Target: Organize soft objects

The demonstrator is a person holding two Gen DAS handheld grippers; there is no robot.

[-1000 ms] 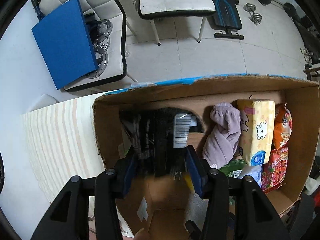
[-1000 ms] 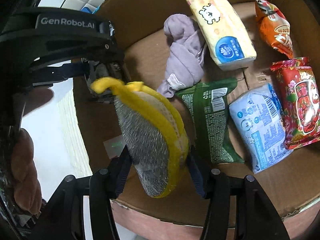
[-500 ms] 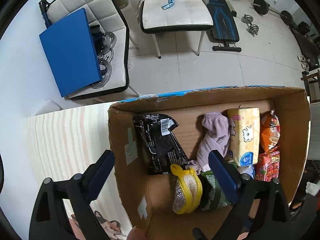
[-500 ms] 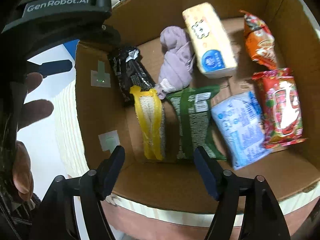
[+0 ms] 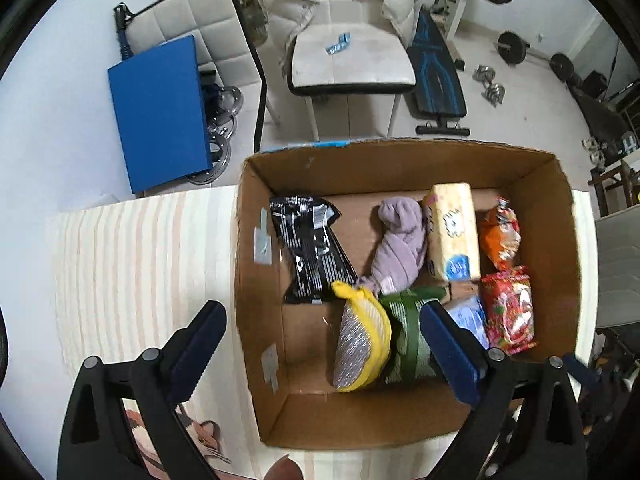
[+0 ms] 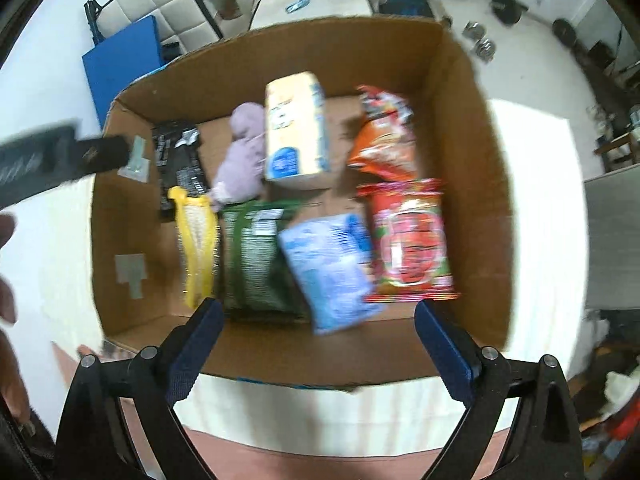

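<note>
Release step: left gripper (image 5: 322,342) wide, empty; right gripper (image 6: 318,330) opening, empty, above box (image 6: 472,128) holding 8 items. Next: probably find remaining soft objects.

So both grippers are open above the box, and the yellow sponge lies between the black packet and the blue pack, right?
Not quite: in the right wrist view the yellow sponge lies between the black packet and the green pack; the blue pack lies beyond the green one.

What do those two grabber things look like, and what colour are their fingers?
Both look alike. The left gripper and the right gripper each have shiny black plastic arms with cut-out holes and small round silver bolts. Each ends in two dark blue ribbed pads. No cables or sleeves show.
</note>
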